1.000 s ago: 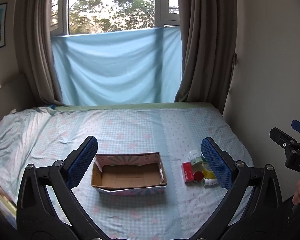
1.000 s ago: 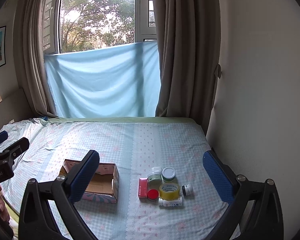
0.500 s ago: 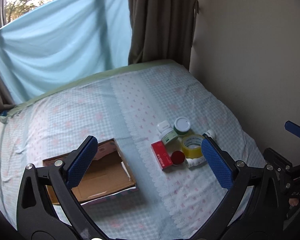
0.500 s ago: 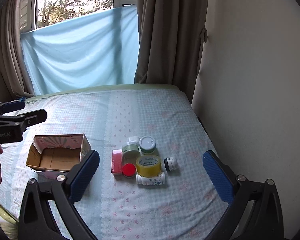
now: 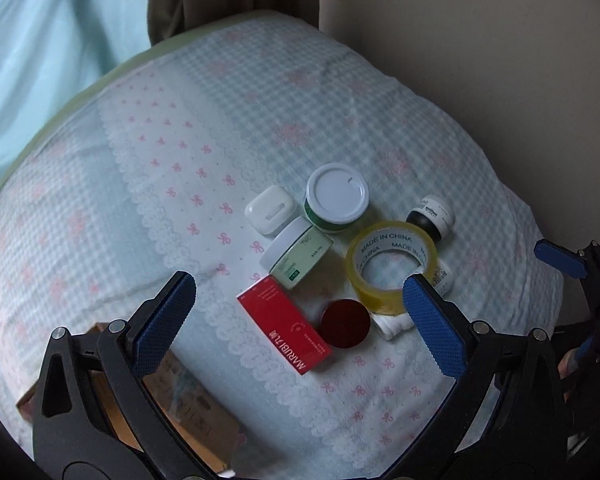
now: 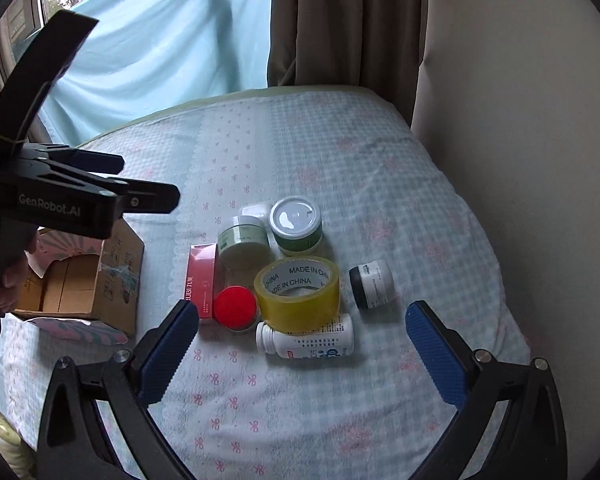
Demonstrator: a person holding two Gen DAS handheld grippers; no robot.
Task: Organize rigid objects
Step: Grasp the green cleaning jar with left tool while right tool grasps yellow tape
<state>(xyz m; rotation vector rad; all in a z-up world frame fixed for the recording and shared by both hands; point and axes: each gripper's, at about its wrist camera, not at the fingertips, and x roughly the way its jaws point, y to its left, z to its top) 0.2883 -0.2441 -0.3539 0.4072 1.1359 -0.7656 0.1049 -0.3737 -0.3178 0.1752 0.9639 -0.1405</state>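
Left gripper [image 5: 298,300]: jaws wide apart, nothing between the blue pads, held above the cluster of small items on the bed sheet [image 5: 160,168]. Right gripper [image 6: 302,328]: jaws also wide, empty, lower centre of its own view, above the same cluster. Cluster sits centre-right in the left wrist view, centre in the right wrist view. Contents: red carton [image 5: 286,330] lying flat, lower left of the group; red-lidded round container [image 5: 345,323] just beside the carton's right side; yellow tape roll [image 5: 390,266], printed "MADE IN CHINA", resting partly on a white pill bottle [image 6: 306,340] that lies on its side; pale green jar [image 5: 300,258] tilted, touching the carton's upper end; green tub with white lid [image 5: 336,198] upright above it; white earbud case [image 5: 269,209] at the upper left of the group, touching the green jar; small black-and-white jar [image 5: 432,216] at the right, just apart from the tape. Open cardboard box [image 6: 80,284] stands left of the cluster in the right wrist view, well apart from the items; in the left wrist view only its corner shows at lower left, behind the left finger. Brown curtain [image 6: 340,20] at the top of the frame.
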